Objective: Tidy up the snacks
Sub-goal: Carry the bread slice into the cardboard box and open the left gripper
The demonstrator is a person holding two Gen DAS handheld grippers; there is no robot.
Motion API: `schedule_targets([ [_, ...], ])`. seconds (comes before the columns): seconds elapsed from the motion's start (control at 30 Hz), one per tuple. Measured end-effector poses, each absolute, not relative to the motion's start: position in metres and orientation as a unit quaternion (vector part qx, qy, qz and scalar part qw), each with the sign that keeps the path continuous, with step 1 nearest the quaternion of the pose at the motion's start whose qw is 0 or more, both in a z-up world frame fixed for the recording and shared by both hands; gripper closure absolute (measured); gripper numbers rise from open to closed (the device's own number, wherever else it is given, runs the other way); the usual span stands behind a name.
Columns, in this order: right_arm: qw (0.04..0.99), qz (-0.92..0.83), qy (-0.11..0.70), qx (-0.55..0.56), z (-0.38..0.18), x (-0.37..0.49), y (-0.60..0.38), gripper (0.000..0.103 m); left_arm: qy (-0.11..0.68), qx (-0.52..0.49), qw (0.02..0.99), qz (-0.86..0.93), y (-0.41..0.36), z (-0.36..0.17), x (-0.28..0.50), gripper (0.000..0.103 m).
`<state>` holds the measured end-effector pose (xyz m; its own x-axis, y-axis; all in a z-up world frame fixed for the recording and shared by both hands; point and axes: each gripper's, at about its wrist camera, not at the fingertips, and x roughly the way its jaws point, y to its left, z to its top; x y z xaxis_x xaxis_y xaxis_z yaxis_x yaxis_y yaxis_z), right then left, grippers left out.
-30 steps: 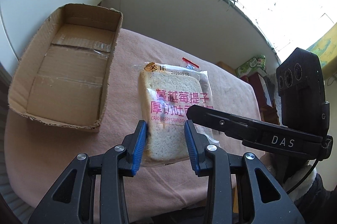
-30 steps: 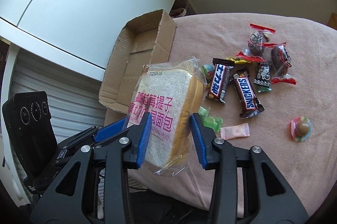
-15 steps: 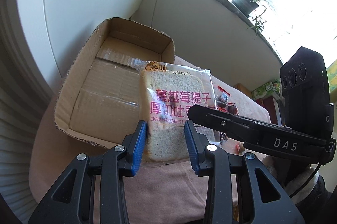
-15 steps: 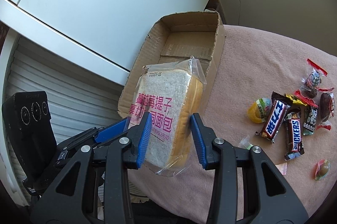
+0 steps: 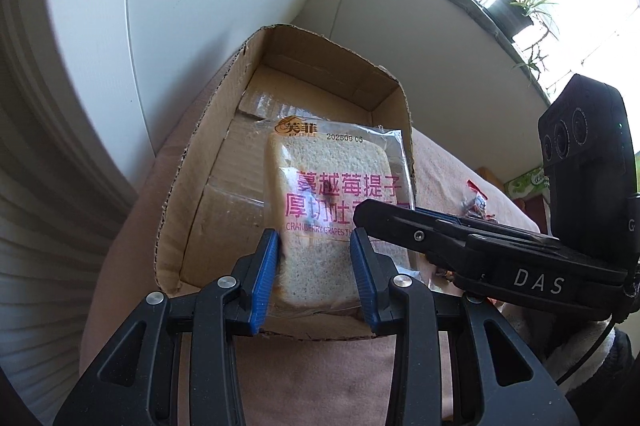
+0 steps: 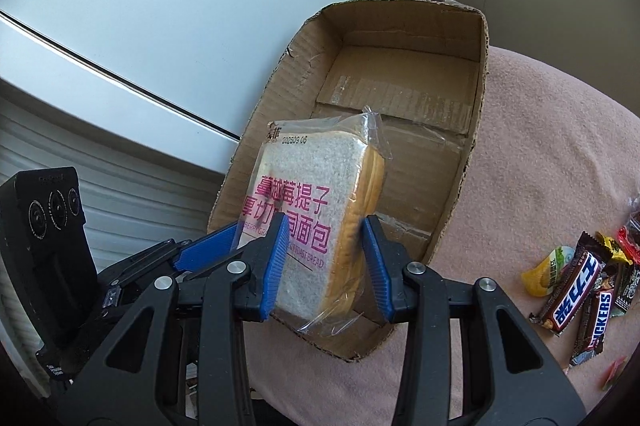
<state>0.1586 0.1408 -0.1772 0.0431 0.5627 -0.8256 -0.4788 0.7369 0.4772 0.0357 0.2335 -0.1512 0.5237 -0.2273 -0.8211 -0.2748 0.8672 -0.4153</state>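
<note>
A clear bag of sliced toast bread [image 5: 332, 194] with pink lettering is held upright over the near end of an open cardboard box [image 5: 224, 162]. My left gripper [image 5: 316, 274] is shut on its lower end. My right gripper [image 6: 326, 262] is shut on the same bread bag [image 6: 316, 194], gripping it across its thickness. The box [image 6: 404, 98] is otherwise empty and sits on a pink cloth-covered table [image 6: 540, 154]. The right gripper's fingers [image 5: 404, 222] cross in front of the bag in the left wrist view.
Loose snacks lie on the cloth to the right: Snickers bars [image 6: 576, 290], a yellow candy [image 6: 548, 270] and small wrapped sweets [image 5: 476, 202]. A white wall and a window sill with potted plants [image 5: 516, 6] stand behind the box.
Both grippers have carried the bread bag leftward from above the cloth to above the cardboard box. The snack pile has slid to the right edge of the right wrist view.
</note>
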Motion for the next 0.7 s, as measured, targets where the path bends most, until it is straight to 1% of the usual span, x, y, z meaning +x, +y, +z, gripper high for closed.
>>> schedule_targets([
  [0.37,0.713,0.348,0.609,0.012,-0.192,0.168,0.170,0.062,0.511,-0.239,0.825,0.029,0.237,-0.167,0.045,0.069],
  [0.7,0.726,0.342,0.596,-0.008,-0.171,0.161,0.176,0.062,0.503,-0.230,0.831,0.050,0.246,-0.160,0.035,0.069],
])
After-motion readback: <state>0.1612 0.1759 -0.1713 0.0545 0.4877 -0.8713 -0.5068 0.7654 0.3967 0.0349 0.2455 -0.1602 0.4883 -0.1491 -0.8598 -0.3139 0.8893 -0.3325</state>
